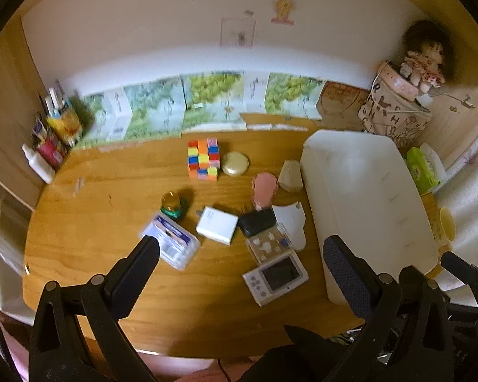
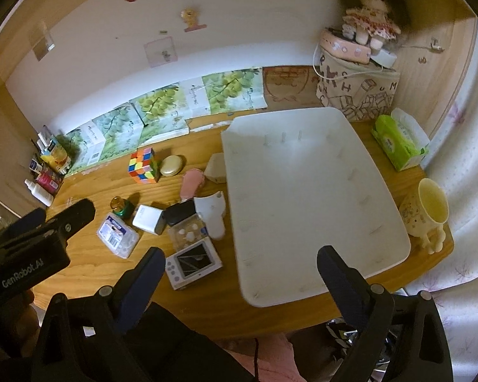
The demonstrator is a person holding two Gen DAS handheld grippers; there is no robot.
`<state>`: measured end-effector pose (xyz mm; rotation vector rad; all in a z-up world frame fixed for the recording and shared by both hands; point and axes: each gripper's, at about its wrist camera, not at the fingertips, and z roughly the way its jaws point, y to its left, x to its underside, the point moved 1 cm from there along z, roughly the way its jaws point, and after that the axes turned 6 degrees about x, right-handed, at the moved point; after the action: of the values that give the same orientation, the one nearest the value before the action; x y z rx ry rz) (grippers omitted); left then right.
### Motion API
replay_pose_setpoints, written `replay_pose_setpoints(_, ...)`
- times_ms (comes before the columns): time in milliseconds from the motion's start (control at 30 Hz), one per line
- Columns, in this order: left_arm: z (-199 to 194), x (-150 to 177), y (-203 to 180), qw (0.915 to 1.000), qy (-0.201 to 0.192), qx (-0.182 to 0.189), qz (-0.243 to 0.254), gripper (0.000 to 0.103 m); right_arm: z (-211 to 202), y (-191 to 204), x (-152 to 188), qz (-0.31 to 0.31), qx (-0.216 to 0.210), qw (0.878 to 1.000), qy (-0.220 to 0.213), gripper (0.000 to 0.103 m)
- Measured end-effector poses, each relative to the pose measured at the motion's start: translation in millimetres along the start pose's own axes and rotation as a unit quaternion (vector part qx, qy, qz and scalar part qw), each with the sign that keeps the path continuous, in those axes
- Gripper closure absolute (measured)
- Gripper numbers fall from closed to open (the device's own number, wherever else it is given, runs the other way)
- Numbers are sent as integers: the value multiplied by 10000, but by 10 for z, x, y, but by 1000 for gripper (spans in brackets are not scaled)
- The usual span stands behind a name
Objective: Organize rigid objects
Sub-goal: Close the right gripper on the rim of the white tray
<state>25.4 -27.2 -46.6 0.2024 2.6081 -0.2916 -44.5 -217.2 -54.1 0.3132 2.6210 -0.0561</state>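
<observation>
A wide white tray (image 1: 366, 197) (image 2: 302, 191) lies on the right of the wooden desk, with nothing in it. Left of it sits a cluster of small items: a colourful cube (image 1: 204, 159) (image 2: 143, 165), a gold oval case (image 1: 235, 164) (image 2: 172, 165), a pink piece (image 1: 264, 187), a white charger block (image 1: 216, 224) (image 2: 148, 219), a black case (image 1: 256, 221), a clear plastic box (image 1: 173, 243) (image 2: 118, 237) and a small white handheld game (image 1: 275, 277) (image 2: 192, 265). My left gripper (image 1: 242, 254) hovers open above the handheld game. My right gripper (image 2: 239, 261) hovers open over the tray's near left edge, empty.
A green tissue box (image 2: 398, 143) and a cream mug with legs (image 2: 427, 216) stand right of the tray. A doll (image 2: 369, 16) sits on a printed bag at the back right. Bottles and tubes (image 2: 47, 172) crowd the back left corner. Grape-print boxes line the wall.
</observation>
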Motion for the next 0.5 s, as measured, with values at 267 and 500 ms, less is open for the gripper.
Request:
replay_pose_setpoints(267,301,64,39,9945,686,82,-785,1,233,-326,-157,55,-196,9992,346,13)
replay_pose_setpoints(500,701,204,90,9801,1400,97,-1404,1,447,-752,-336,218,-119,9985,480,21)
